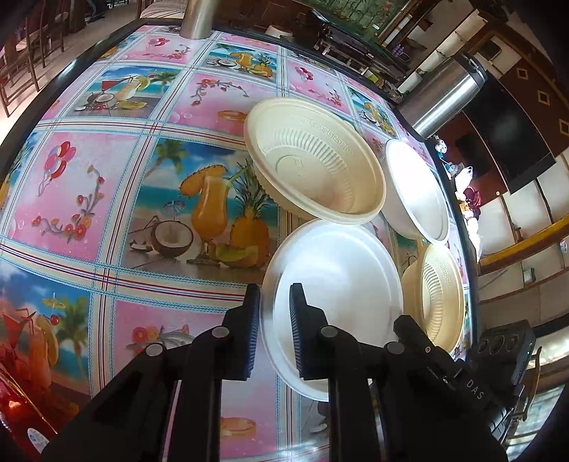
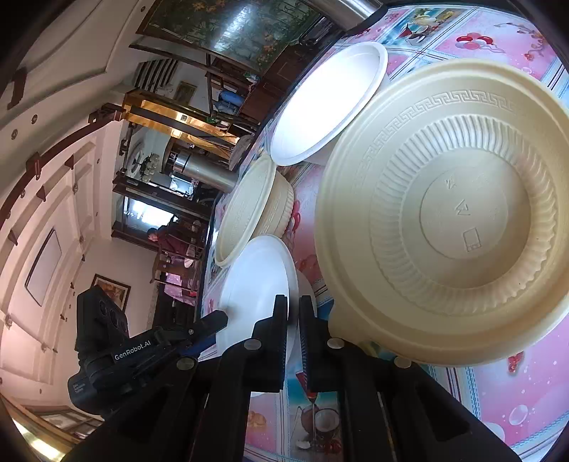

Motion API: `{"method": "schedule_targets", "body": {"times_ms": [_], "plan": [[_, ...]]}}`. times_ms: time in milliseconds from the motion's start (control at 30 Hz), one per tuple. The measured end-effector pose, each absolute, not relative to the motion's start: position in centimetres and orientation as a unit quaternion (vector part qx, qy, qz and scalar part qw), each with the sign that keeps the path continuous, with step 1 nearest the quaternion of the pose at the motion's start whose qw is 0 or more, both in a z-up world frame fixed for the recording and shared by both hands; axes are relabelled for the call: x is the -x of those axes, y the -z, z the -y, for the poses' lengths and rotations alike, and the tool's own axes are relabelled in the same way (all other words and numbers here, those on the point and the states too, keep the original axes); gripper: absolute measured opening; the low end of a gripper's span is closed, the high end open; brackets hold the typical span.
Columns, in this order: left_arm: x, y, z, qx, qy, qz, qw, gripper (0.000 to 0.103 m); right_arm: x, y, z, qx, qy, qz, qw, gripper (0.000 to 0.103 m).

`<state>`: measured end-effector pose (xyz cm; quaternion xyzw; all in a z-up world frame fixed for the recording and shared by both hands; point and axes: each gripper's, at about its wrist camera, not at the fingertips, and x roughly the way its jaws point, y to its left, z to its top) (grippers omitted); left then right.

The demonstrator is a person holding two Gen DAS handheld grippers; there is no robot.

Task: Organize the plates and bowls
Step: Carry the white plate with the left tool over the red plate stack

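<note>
A white plate (image 1: pixel 341 280) (image 2: pixel 256 284) lies on the patterned tablecloth (image 1: pixel 106 184). My left gripper (image 1: pixel 274 289) is shut on the plate's near-left rim. My right gripper (image 2: pixel 293 300) is shut on its opposite rim. In the right wrist view the left gripper's blue fingertips (image 2: pixel 215 320) meet the plate's far edge. A large ribbed cream bowl (image 1: pixel 313 163) (image 2: pixel 444 213) overlaps the plate's far edge. Behind it sits a white bowl (image 1: pixel 416 192) (image 2: pixel 327 103). A second cream bowl (image 1: pixel 441 295) (image 2: pixel 256 209) stands right of the plate.
A steel flask (image 1: pixel 444 96) stands at the table's dark far-right edge (image 1: pixel 458 220). A metal pole (image 1: pixel 195 21) rises at the back. A red packet (image 1: pixel 21 408) lies at the near left. A person (image 2: pixel 160 238) sits far off in the room.
</note>
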<state>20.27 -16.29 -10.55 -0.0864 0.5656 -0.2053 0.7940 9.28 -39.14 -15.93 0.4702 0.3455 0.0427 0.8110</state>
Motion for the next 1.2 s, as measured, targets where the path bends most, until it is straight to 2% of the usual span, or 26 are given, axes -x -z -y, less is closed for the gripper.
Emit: {"method": "schedule_targets", "body": {"times_ms": [100, 400, 800, 1200], "plan": [[-20.2, 10.7, 16.1, 0.086, 0.206, -0.564, 0.795, 0.006, -9.2, 16.0, 39.1, -0.465, -0.039, -0.345, 0.814, 0.007], [-18.1, 10.4, 14.4, 0.108, 0.213, -0.554, 0.798, 0.006, -8.8, 15.8, 38.8, -0.450, -0.040, -0.338, 0.825, 0.007], [-12.7, 8.1, 8.6, 0.136, 0.208, -0.511, 0.823, 0.006, -6.0, 15.4, 35.2, -0.432, -0.075, -0.348, 0.829, 0.007], [-5.3, 3.7, -1.8, 0.154, 0.154, -0.432, 0.875, 0.007, -4.2, 10.1, 27.2, -0.377, -0.165, -0.346, 0.843, 0.007]]}}
